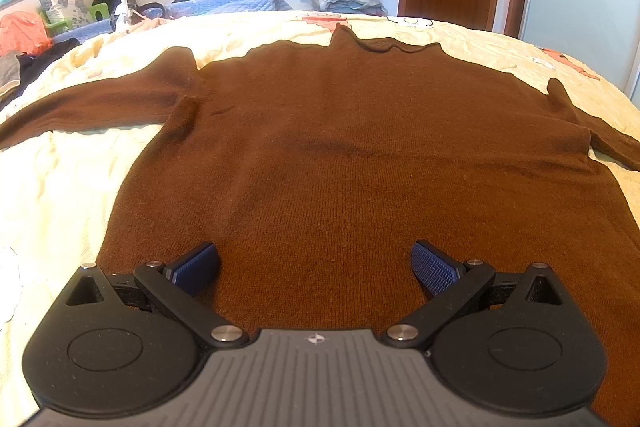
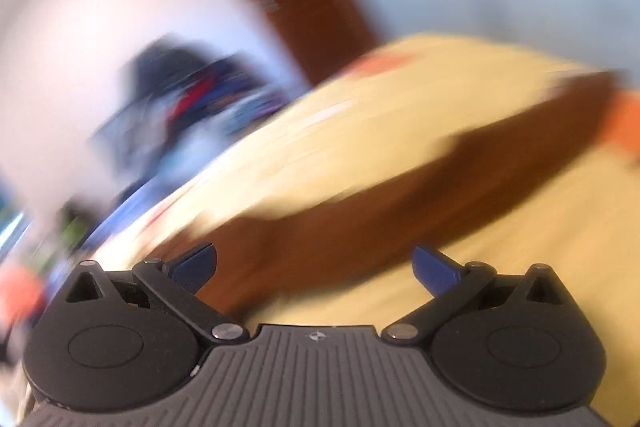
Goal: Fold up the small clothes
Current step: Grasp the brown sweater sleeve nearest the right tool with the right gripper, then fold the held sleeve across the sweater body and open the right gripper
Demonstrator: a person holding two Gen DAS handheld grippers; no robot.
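The brown sweater (image 1: pixel 360 147) lay flat on the cream bedspread (image 1: pixel 60 187). The left gripper (image 1: pixel 315 267) hovered over its hem, jaws spread wide, holding nothing. The right gripper (image 2: pixel 315 267), equally wide and empty, faced a blurred sleeve (image 2: pixel 440 179).

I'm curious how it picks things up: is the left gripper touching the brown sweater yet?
Cannot tell. In the left wrist view the open left gripper sits over the brown sweater, but no contact or gap shows plainly.

Brown knit sweater (image 1: pixel 352 147) flat and unfolded on the bed, sleeves outspread.
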